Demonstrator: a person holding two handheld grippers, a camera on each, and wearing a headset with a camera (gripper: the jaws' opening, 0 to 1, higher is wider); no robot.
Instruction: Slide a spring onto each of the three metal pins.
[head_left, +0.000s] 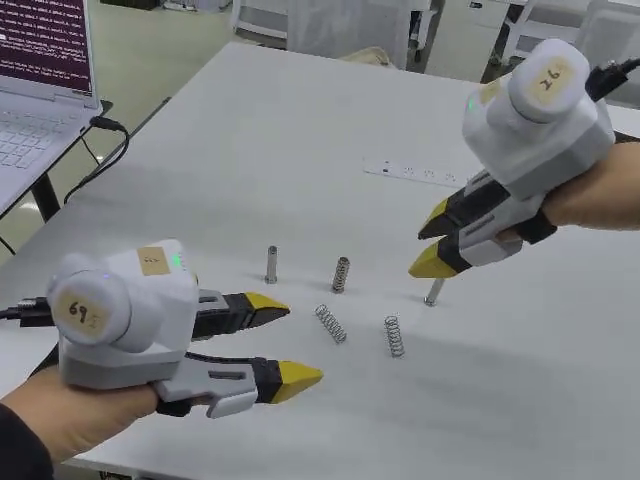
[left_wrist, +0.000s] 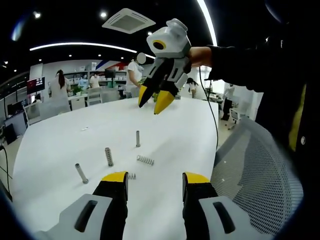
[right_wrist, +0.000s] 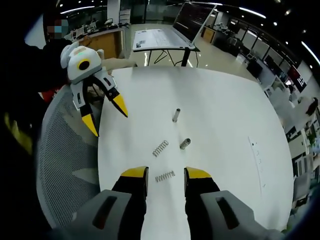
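Note:
Three short metal pins stand on the white table (head_left: 250, 140). The left pin (head_left: 271, 264) is bare. A spring sits on the middle pin (head_left: 341, 274). The right pin (head_left: 433, 292) leans, just under my right gripper (head_left: 420, 250), which hangs open and holds nothing. Two loose springs (head_left: 331, 323) (head_left: 395, 335) lie flat in front of the pins. My left gripper (head_left: 290, 340) is open low at the near left, its tips a little left of the nearer spring. In the left gripper view the open left gripper (left_wrist: 156, 179) faces the pins (left_wrist: 81, 173) (left_wrist: 138, 138). In the right gripper view a spring (right_wrist: 165, 176) lies between the tips of the right gripper (right_wrist: 166, 174).
An open laptop (head_left: 40, 80) stands at the far left on a side desk, with a black cable (head_left: 110, 150) hanging down. A white power strip (head_left: 415, 171) lies on the table behind the pins. A mesh chair (left_wrist: 260, 170) is near the table edge. People stand far off.

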